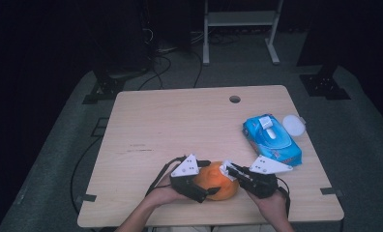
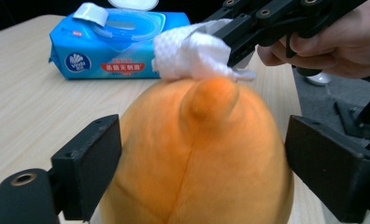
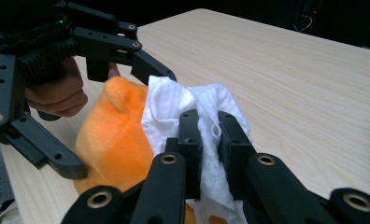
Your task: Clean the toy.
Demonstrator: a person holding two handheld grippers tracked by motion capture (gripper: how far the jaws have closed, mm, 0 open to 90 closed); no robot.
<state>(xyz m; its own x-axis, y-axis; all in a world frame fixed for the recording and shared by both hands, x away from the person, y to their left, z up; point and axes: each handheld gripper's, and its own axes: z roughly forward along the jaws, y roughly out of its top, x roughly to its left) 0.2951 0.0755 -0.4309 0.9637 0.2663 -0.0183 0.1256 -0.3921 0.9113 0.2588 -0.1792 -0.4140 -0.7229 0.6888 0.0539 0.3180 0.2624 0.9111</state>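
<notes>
The right tool [image 3: 206, 135] has its two black jaws pinched tight on a crumpled white wet wipe [image 3: 174, 100], and that wad sits pressed against the top of the soft orange plush toy [image 1: 217, 181] at the near edge of the pale wooden desk [image 1: 180, 121], just right of centre. The left tool [image 2: 202, 158] stands wide open around the toy — one jaw on either flank, and from the left gripper view I cannot tell whether the pads actually touch the plush or just bracket it. Here is what the next stroke turns on: the wipe meets the toy at its far upper end, right by the small rounded nub [image 2: 211, 100] that sticks up from the orange body, so the toy lies below and slightly left of the right tool, with its long axis running roughly left to right between the two hands in the high view. The right hand is the nearer one to the contact spot — the left looks to be there to steady. Well apart on the right half of the desk lies the blue wet-wipe pack [image 1: 272, 139], its white lid flipped open, with a round white cap-like thing [image 1: 294, 125] just beyond it. Hard to read: the toy's underside and near face are cut off, its shape is a guess, and how much wipe touches plush is hidden behind the jaws.
</notes>
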